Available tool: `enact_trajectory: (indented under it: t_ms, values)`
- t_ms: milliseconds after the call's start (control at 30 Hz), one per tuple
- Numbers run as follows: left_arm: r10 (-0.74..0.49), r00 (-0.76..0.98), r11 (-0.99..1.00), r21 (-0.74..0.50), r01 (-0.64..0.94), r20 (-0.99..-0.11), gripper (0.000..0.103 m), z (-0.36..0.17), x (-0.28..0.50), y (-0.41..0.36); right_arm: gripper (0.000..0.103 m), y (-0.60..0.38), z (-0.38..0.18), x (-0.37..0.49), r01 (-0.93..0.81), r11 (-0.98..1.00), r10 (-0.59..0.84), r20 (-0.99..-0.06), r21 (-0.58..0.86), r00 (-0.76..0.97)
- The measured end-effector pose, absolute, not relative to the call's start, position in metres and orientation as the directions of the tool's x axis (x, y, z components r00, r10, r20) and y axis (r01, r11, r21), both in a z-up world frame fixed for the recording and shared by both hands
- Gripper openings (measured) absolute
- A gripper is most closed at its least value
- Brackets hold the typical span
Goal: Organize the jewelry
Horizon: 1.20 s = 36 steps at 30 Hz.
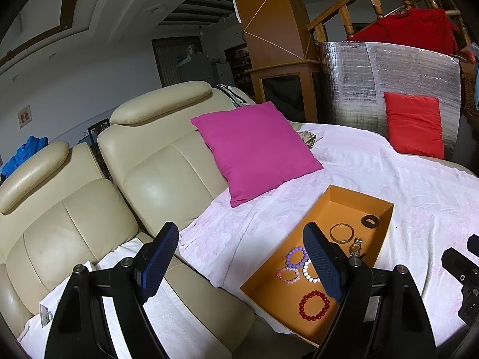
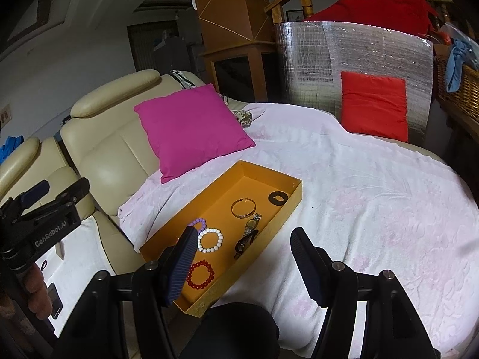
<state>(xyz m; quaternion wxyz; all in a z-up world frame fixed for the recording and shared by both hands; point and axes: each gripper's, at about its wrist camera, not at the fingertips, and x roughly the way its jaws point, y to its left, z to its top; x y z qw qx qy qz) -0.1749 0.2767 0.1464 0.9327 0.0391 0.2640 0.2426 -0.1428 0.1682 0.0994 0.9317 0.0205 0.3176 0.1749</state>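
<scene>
An orange tray [image 1: 386,224] [image 2: 295,194] lies on a white-pink blanket on the sofa. In it are a red bead bracelet [image 1: 314,305] [image 2: 200,275], a white bead bracelet [image 2: 211,240], a purple one [image 1: 296,257], a pink one [image 1: 288,274], a gold bangle [image 1: 342,233] [image 2: 243,208], a watch [image 1: 355,246] [image 2: 251,224] and a black ring-shaped piece [image 1: 370,220] [image 2: 277,198]. My left gripper [image 1: 242,266] is open and empty, above the tray's left side. My right gripper [image 2: 245,263] is open and empty, above the tray's near right edge.
A magenta cushion [image 1: 257,149] [image 2: 191,128] leans on the cream leather sofa back [image 1: 155,161]. A red cushion [image 1: 414,125] [image 2: 374,104] stands against a silver foil panel [image 2: 359,48]. A wicker basket [image 2: 458,86] is at the right. A phone [image 2: 55,300] lies at lower left.
</scene>
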Motion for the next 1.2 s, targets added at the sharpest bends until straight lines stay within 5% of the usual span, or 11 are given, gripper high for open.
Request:
enact_trajectory:
  t_ms: [1200]
  values:
    - [0.451, 0.754, 0.888, 0.156, -0.433, -0.478, 0.086, 0.141, -0.173, 0.289, 0.068, 0.182, 0.097, -0.124, -0.312, 0.943, 0.319, -0.588, 0.118, 0.744]
